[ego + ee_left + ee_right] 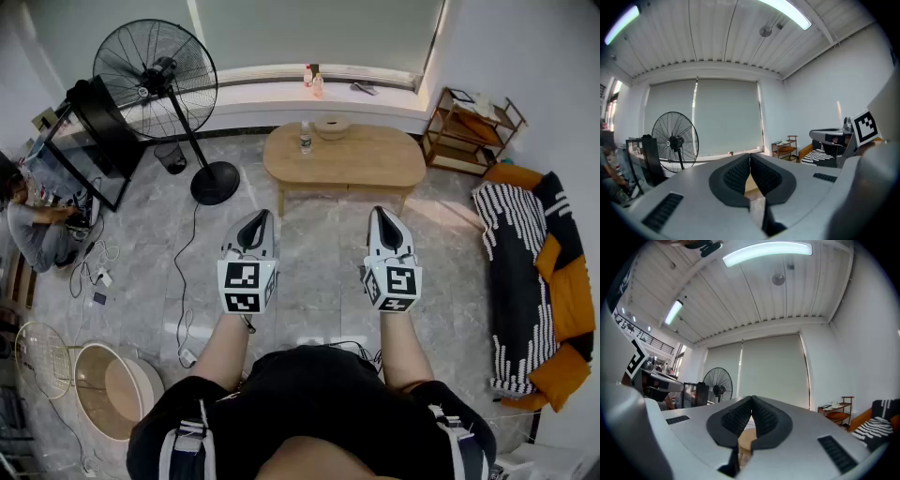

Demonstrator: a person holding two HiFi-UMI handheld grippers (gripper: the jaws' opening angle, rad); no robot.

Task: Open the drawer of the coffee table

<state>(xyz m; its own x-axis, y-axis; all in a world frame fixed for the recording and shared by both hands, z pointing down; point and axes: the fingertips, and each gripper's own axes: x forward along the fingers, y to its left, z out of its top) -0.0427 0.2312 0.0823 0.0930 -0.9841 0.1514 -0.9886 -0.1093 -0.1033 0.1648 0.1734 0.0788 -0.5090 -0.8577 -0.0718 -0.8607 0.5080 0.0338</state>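
Left tongs (255,221) and right tongs (386,217) both clenched, empty, side by side. Straight ahead, well apart: oval wooden bench (361,161), long axis crosswise. Drawer not discernible. Right tongs likely nearer its middle.

drawer: cannot be told apart on the coffee table (344,157) in the head view, too small.
coffee table, gripper views: mostly hidden behind the jaws, only a wooden sliver is seen below the pads.
bottle (305,138): label too small to be read.
sill items (312,79): too small to be named.
seated person (33,230): cut off by the left edge.
sofa (570,298): partly covered by a striped throw (511,272).
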